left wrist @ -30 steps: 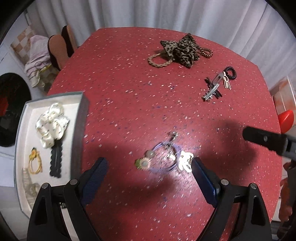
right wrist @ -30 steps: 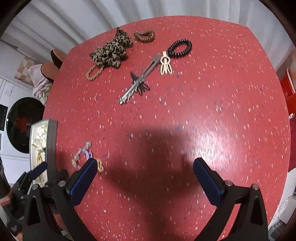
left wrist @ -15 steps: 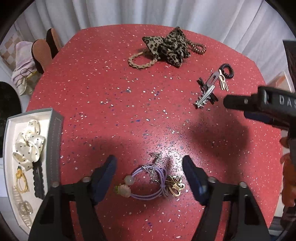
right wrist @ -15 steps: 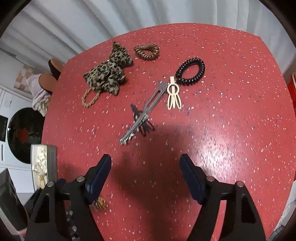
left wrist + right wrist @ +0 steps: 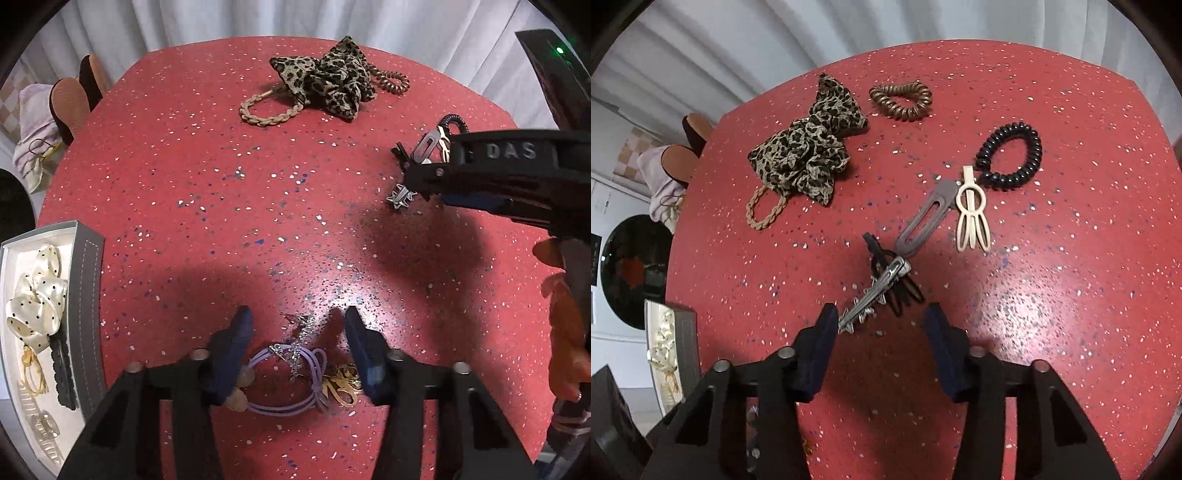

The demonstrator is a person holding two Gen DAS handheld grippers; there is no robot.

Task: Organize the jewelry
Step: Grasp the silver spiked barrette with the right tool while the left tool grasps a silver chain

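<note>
My left gripper (image 5: 297, 319) is open, its blue fingers straddling a purple elastic bracelet (image 5: 291, 384) with beads, a silver chain and a gold charm (image 5: 341, 382) on the red speckled table (image 5: 184, 177). My right gripper (image 5: 881, 315) is open, its tips just short of a silver star hair clip (image 5: 873, 293) lying across black clips (image 5: 901, 288). Beyond these lie a grey clip (image 5: 929, 218), a cream clip (image 5: 971, 214) and a black coil tie (image 5: 1010, 157). The right gripper's body (image 5: 509, 173) shows in the left wrist view.
A grey tray (image 5: 86, 295) at the table's left edge holds a cream dotted bow (image 5: 35, 299), a black clip and gold pieces. A leopard scrunchie (image 5: 807, 155), a braided tan tie (image 5: 764, 210) and a brown coil tie (image 5: 901, 101) lie at the far side. White curtains hang behind.
Both grippers have moved forward and lower, and their jaws have narrowed. The left now straddles the purple bracelet; the right has come up to the silver star clip.
</note>
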